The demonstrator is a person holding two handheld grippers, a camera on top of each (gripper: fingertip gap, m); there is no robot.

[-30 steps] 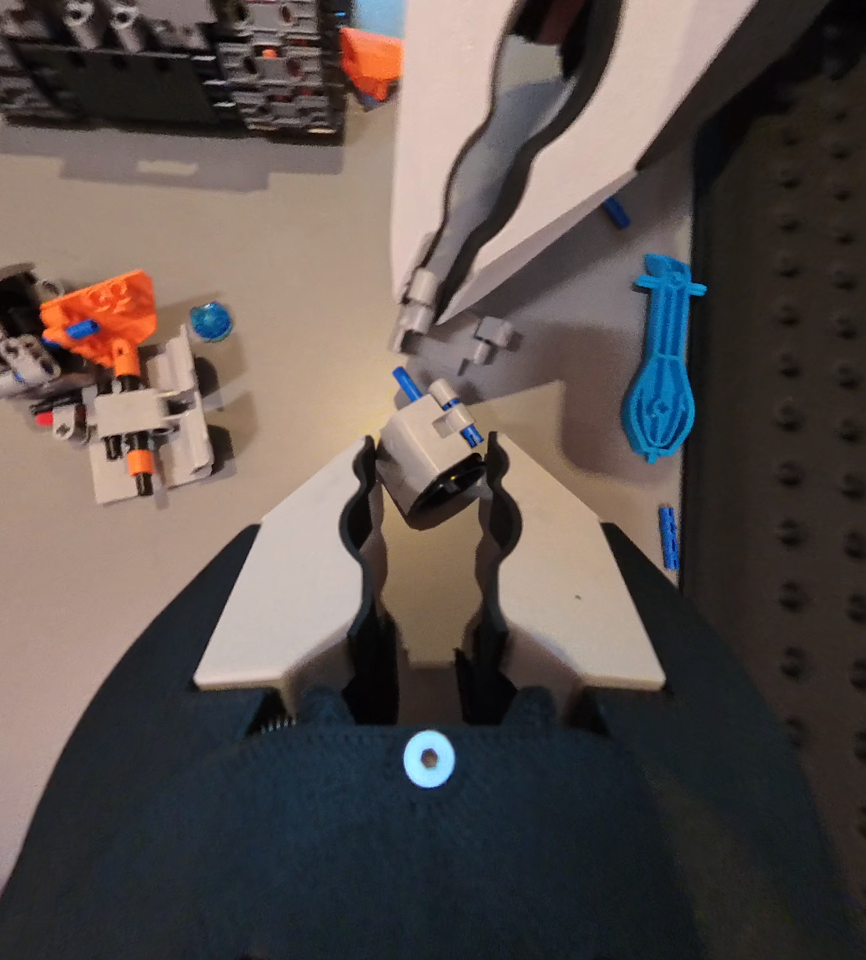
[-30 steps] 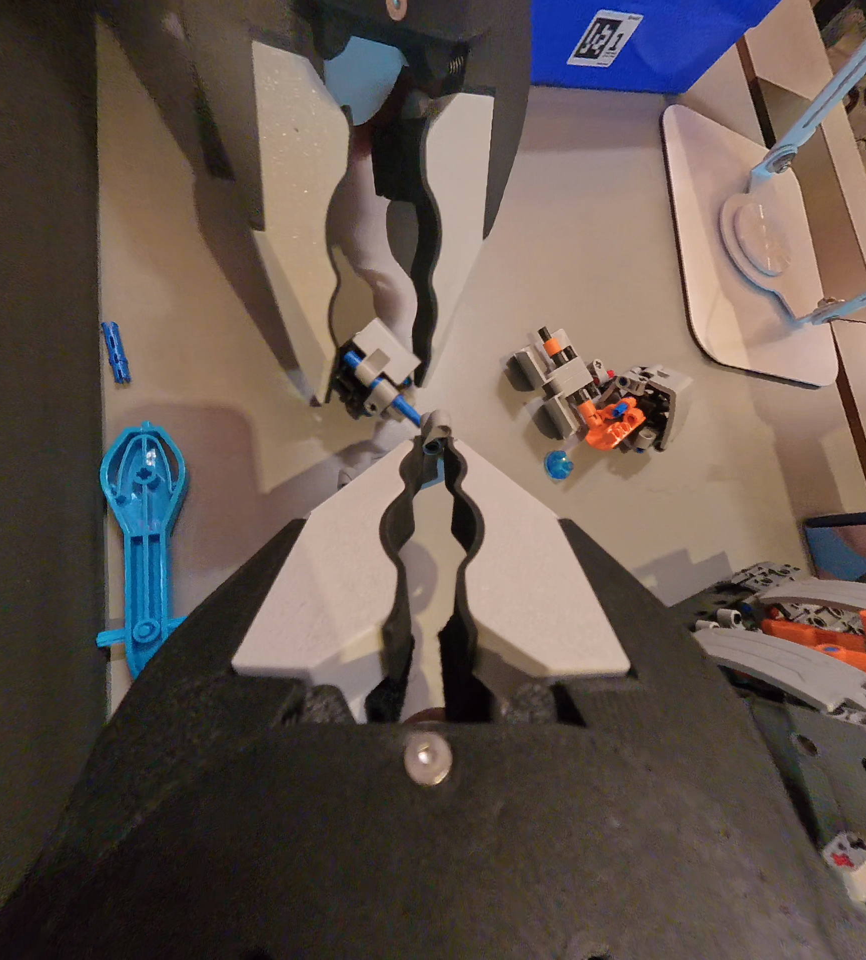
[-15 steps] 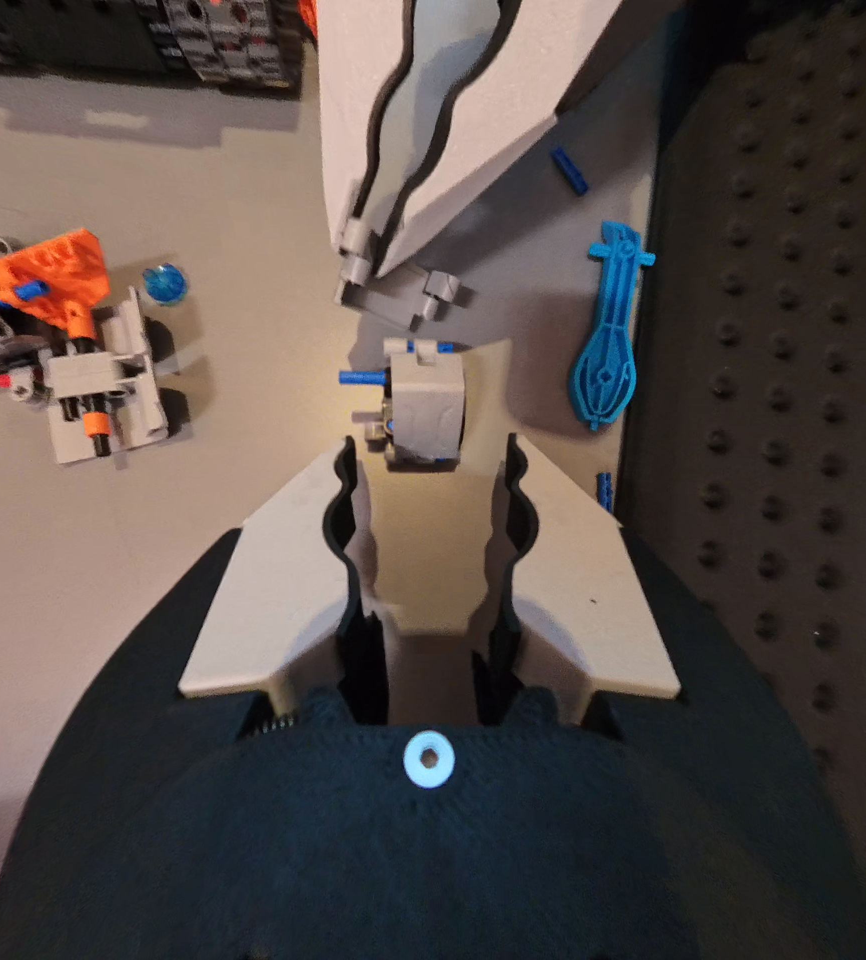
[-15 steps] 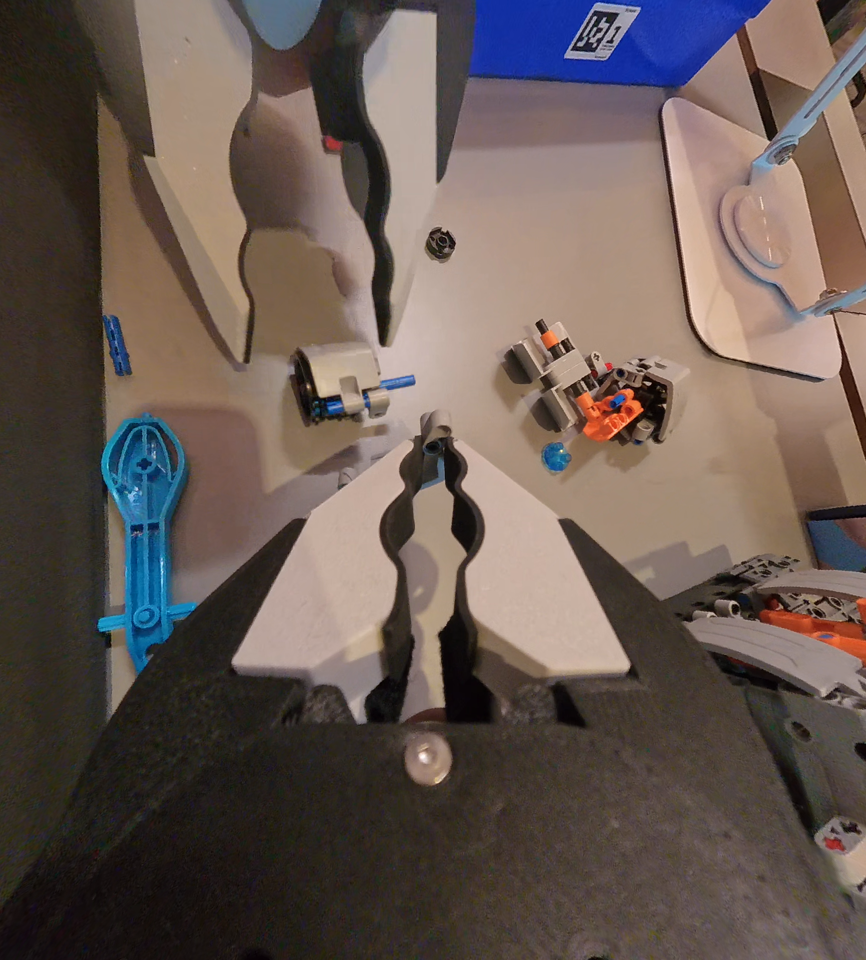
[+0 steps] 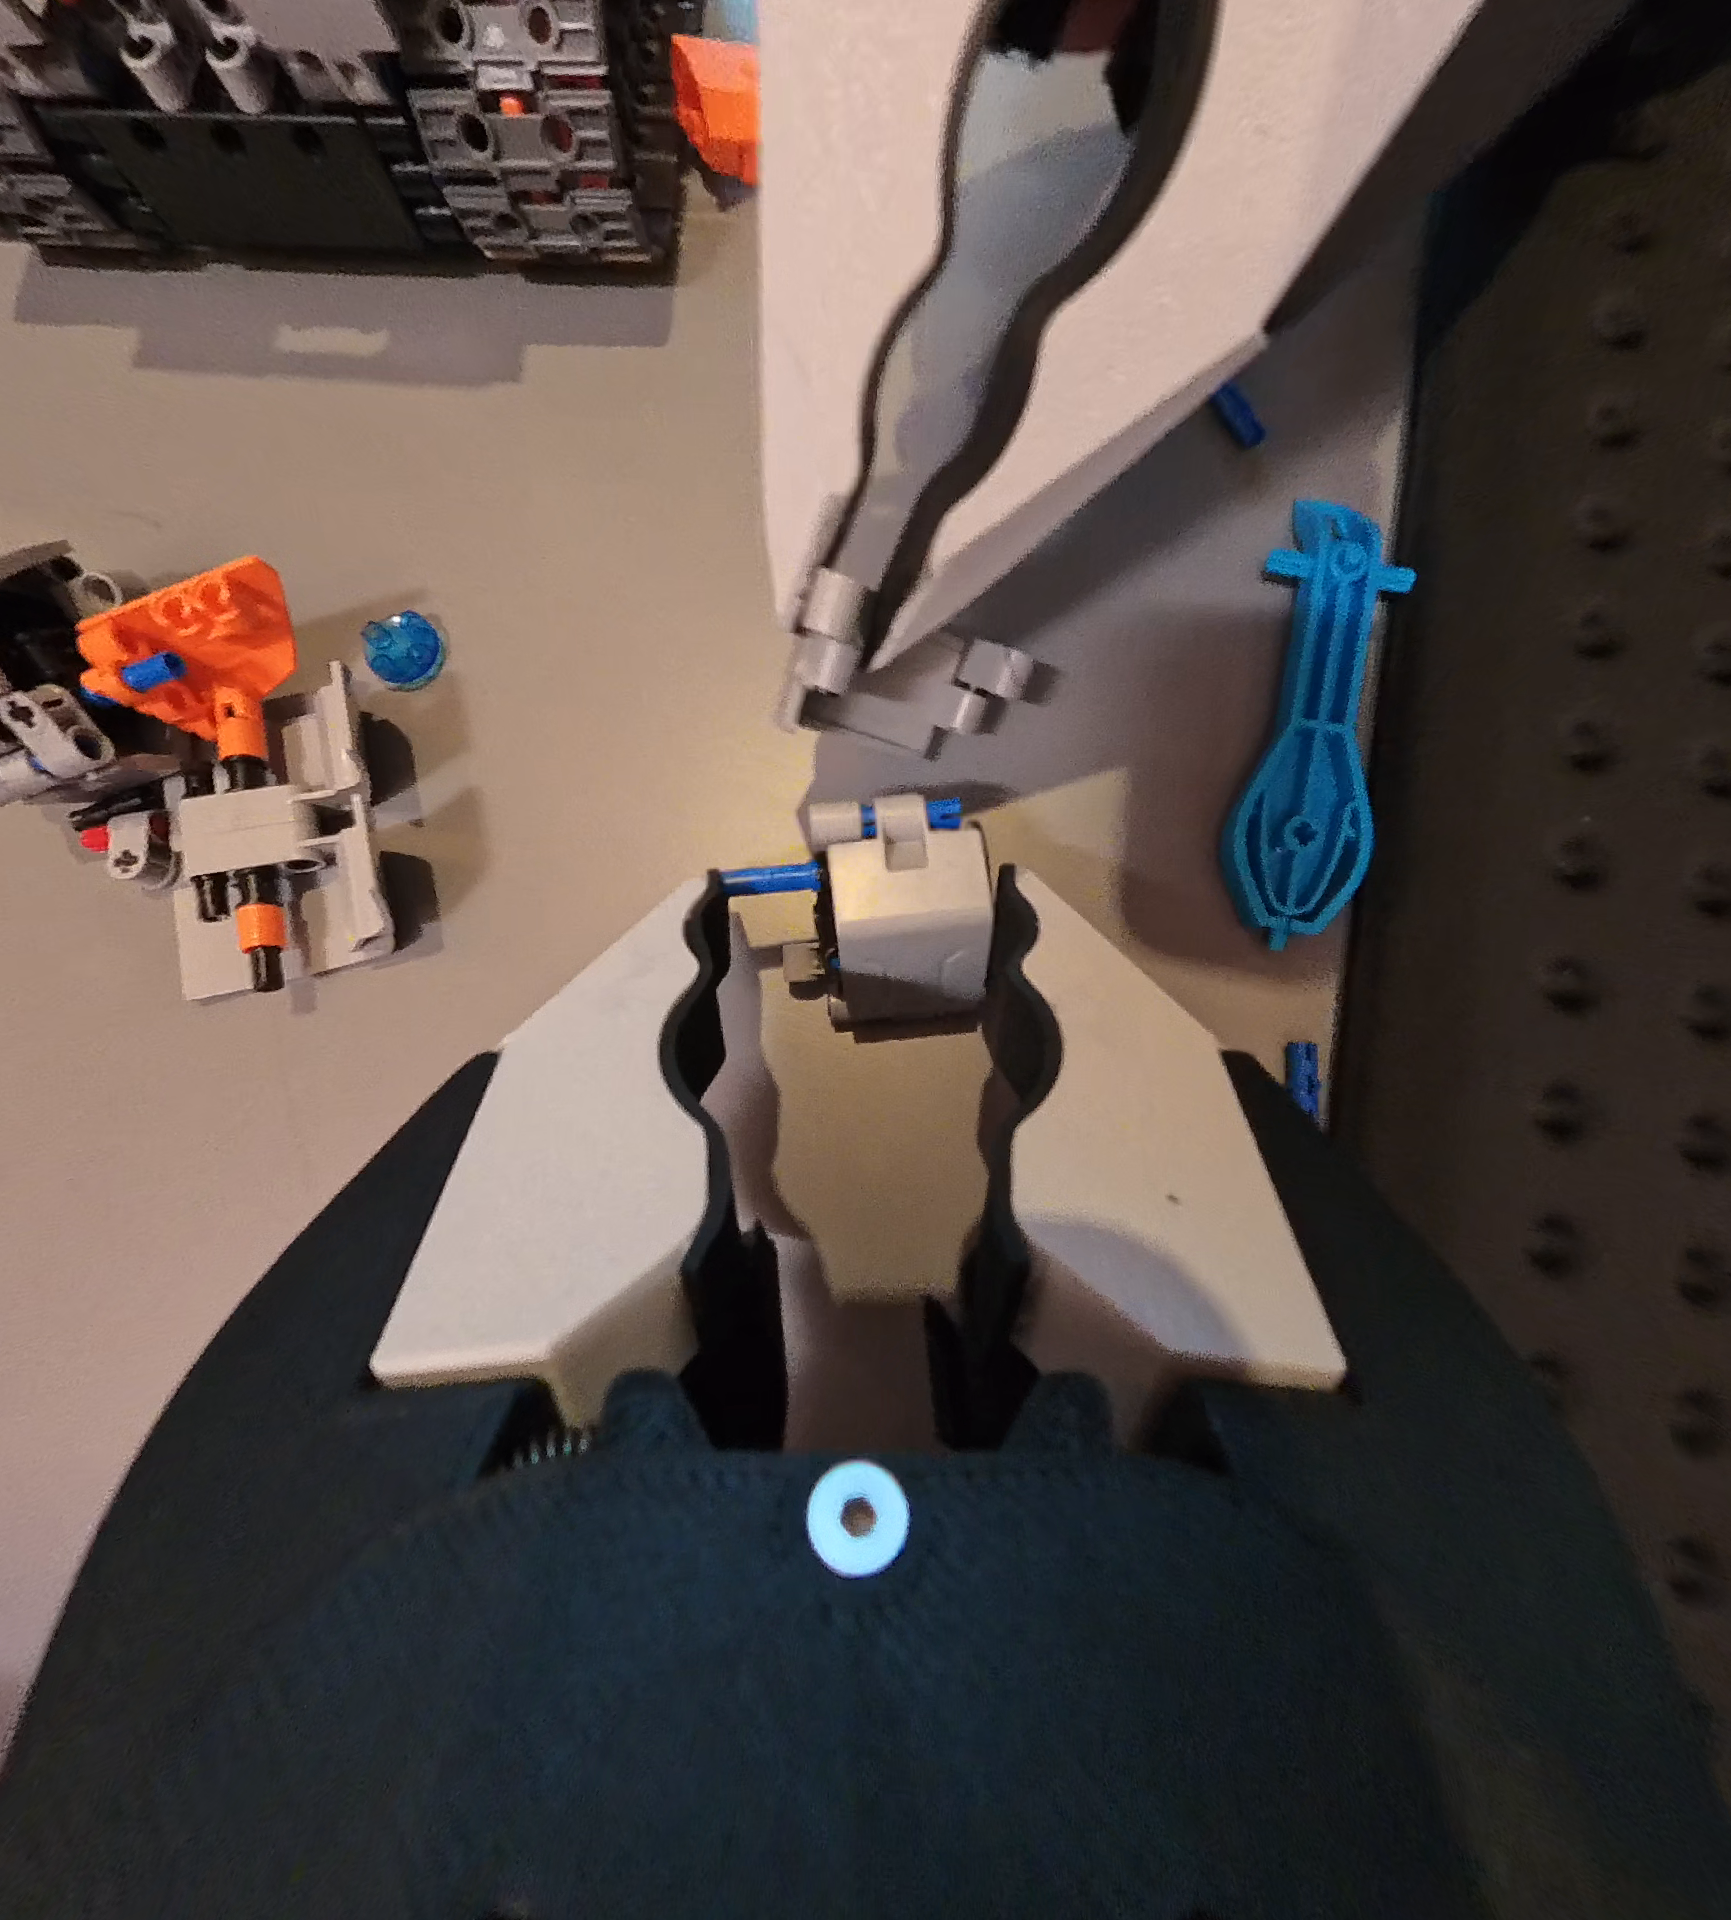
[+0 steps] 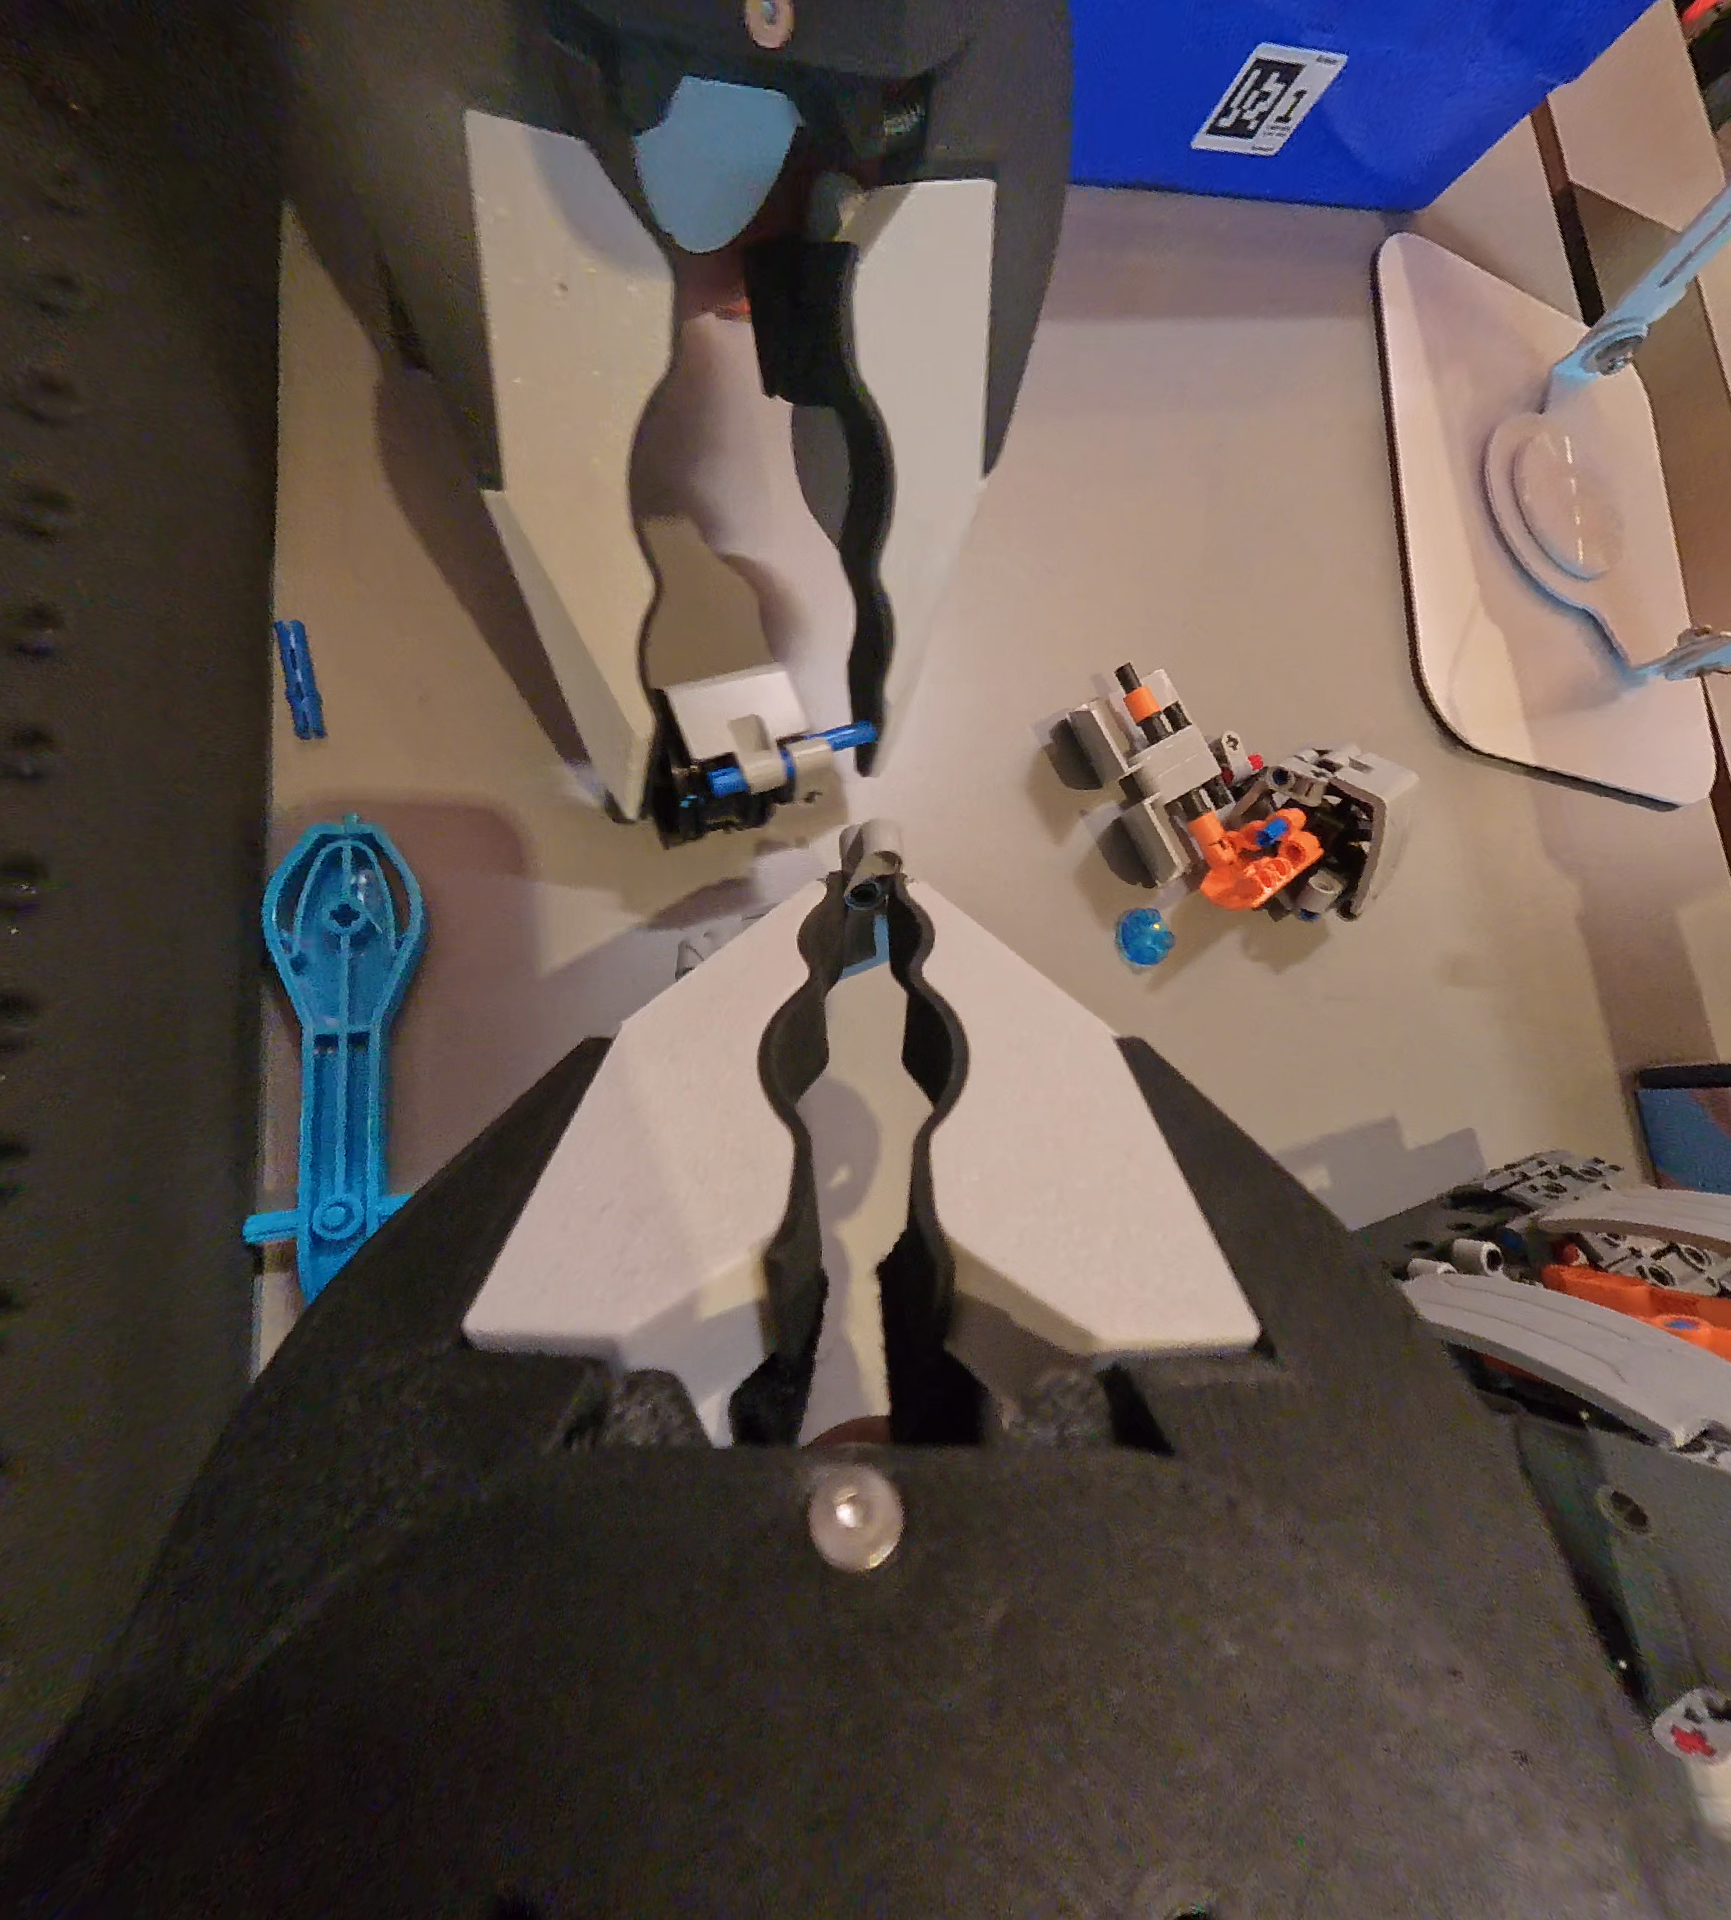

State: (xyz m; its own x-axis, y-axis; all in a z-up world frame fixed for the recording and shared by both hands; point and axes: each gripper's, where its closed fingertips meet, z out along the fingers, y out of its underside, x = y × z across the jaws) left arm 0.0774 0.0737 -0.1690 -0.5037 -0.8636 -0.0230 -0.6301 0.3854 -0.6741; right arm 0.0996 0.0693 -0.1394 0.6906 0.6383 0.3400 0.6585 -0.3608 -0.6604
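Two hand-held grippers, tip to tip at frame centre. Left gripper (image 5: pixel 859 904) spread wide around a grey block-shaped brick assembly with a blue axle (image 5: pixel 897 920), sitting on the beige tabletop (image 5: pixel 549 499); right finger just beside the block, contact impossible to tell. Right gripper (image 6: pixel 866 883) clenched on a small grey connector piece with a blue pin (image 6: pixel 869 857). Left of frame: grey, black and orange brick cluster (image 5: pixel 217 769) with a round translucent blue stud (image 5: pixel 404 649) just beside. Right of frame: bright blue plastic brick-separator tool (image 5: pixel 1308 748) near a dark studded mat (image 5: pixel 1619 831).

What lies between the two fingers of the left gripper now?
A grey block with a blue axle sits between the fingers of the left gripper, at their tips. Both wrist views show this.
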